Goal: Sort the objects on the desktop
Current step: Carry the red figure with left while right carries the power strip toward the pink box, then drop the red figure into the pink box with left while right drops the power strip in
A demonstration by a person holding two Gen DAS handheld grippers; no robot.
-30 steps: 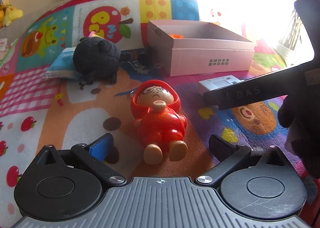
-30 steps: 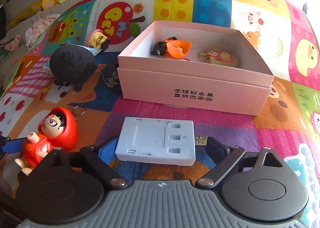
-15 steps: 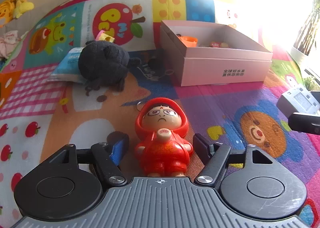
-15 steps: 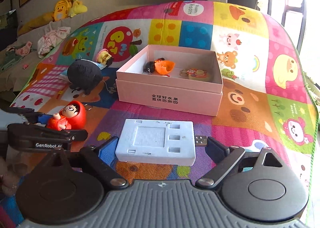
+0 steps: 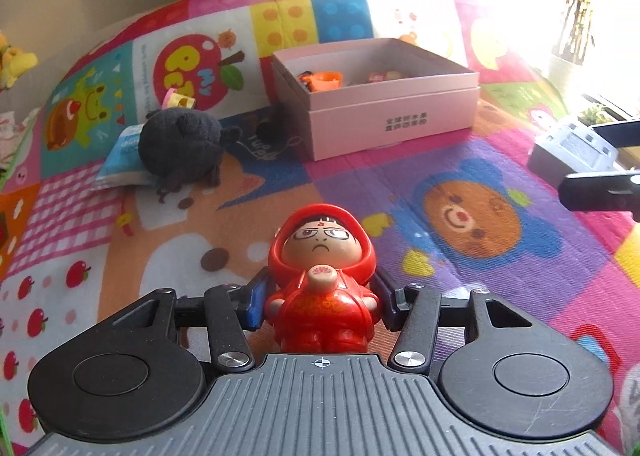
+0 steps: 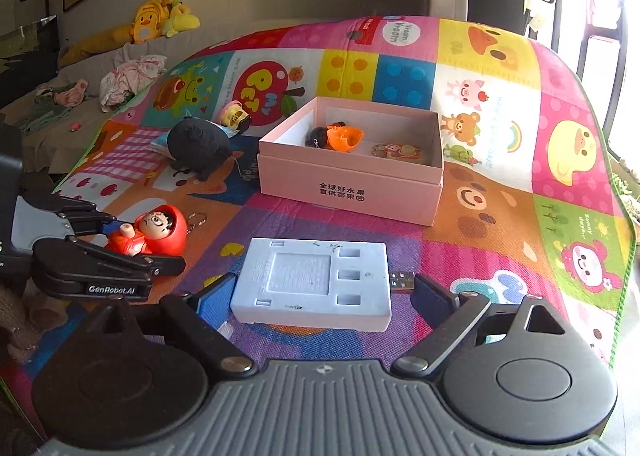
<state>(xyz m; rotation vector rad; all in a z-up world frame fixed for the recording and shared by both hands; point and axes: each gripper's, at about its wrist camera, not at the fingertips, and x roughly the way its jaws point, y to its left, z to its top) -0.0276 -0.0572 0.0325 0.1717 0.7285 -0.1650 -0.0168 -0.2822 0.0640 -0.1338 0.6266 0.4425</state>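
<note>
My left gripper [image 5: 320, 302] is shut on a red hooded doll figure [image 5: 322, 276] and holds it above the play mat; it also shows in the right wrist view [image 6: 154, 234]. My right gripper [image 6: 316, 292] is shut on a pale blue-grey plastic card reader [image 6: 312, 284] with a USB plug, held above the mat; it shows at the right edge of the left wrist view [image 5: 572, 153]. An open pink box [image 6: 352, 191] ahead holds an orange toy [image 6: 344, 137] and a keychain charm [image 6: 396, 151].
A black plush toy [image 5: 180, 147] lies on a blue packet [image 5: 120, 159] left of the box. A small yellow toy [image 6: 236, 117] sits behind it. The colourful mat [image 6: 500, 215] ends at the right edge. A sofa with plush toys [image 6: 160, 19] stands far left.
My left gripper has closed on the red doll and lifted it. My right gripper has risen and pulled back with the card reader; the box looks farther away.
</note>
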